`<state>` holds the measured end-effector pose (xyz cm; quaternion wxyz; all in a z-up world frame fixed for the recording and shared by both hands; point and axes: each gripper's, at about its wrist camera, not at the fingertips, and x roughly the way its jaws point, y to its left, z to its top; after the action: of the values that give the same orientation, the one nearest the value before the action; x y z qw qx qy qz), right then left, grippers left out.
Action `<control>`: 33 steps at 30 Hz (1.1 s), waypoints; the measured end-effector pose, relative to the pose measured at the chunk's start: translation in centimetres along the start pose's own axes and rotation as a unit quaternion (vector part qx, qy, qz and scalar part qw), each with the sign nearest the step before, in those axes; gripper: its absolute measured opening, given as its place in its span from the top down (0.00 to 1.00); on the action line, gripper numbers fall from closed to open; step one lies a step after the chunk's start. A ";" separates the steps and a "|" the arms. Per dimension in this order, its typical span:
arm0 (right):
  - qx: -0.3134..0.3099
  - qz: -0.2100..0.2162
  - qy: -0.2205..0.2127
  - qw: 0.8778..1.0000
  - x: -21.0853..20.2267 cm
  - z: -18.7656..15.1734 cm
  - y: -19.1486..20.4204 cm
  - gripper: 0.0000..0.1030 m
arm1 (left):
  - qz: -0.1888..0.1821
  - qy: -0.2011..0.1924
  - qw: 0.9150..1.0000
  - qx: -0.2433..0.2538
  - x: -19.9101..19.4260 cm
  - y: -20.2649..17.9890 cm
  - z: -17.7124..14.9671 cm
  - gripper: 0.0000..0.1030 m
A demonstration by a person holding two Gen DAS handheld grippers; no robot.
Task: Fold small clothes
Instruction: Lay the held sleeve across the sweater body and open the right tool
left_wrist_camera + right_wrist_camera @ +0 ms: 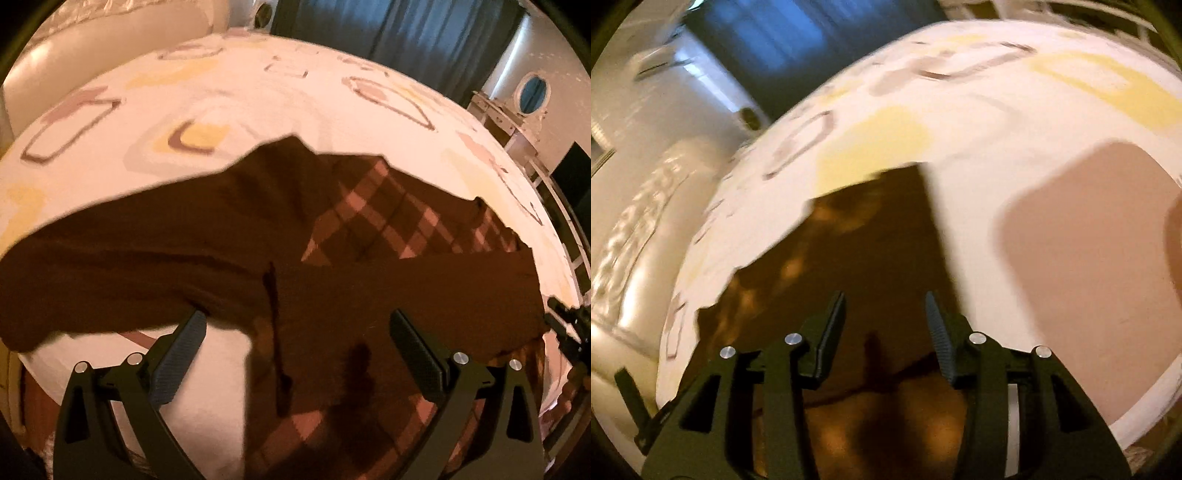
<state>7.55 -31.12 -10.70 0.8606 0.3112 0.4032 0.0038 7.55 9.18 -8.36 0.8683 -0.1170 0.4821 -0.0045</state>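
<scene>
A dark brown garment (229,236) with a pink checked panel (384,210) lies spread on the bed, one sleeve laid across its lower part. My left gripper (297,326) is open and empty, just above the garment's near edge. The right gripper's tip (565,321) shows at the garment's right edge. In the blurred right wrist view the same brown garment (871,240) lies under my right gripper (886,308), which is open and holds nothing.
The bed sheet (229,110) is white with yellow and brown shapes. A padded headboard (74,55) is at the far left, blue curtains (399,33) behind, a white dresser with mirror (524,107) at the right.
</scene>
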 end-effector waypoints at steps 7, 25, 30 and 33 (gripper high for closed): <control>0.001 0.027 0.003 1.000 0.7 0.6 -2.2 0.58 | 0.024 0.016 1.000 0.002 1.6 -0.2 -0.7 0.04; 0.025 0.013 0.006 1.000 -0.3 0.8 -3.5 0.93 | 0.033 0.013 0.999 0.011 2.2 -0.2 -0.8 0.04; -0.048 0.057 -0.044 0.996 -3.2 0.7 2.9 0.75 | 0.029 0.014 0.999 0.010 2.3 0.1 -0.7 0.04; -0.090 0.100 -0.018 0.991 -2.2 -0.5 6.3 0.61 | 0.027 0.011 0.999 0.013 2.2 0.1 -0.7 0.04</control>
<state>7.29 -26.35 -6.00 0.8874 0.2714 0.3527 0.1203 8.17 8.88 -10.60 0.8642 -0.0922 0.4946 0.0112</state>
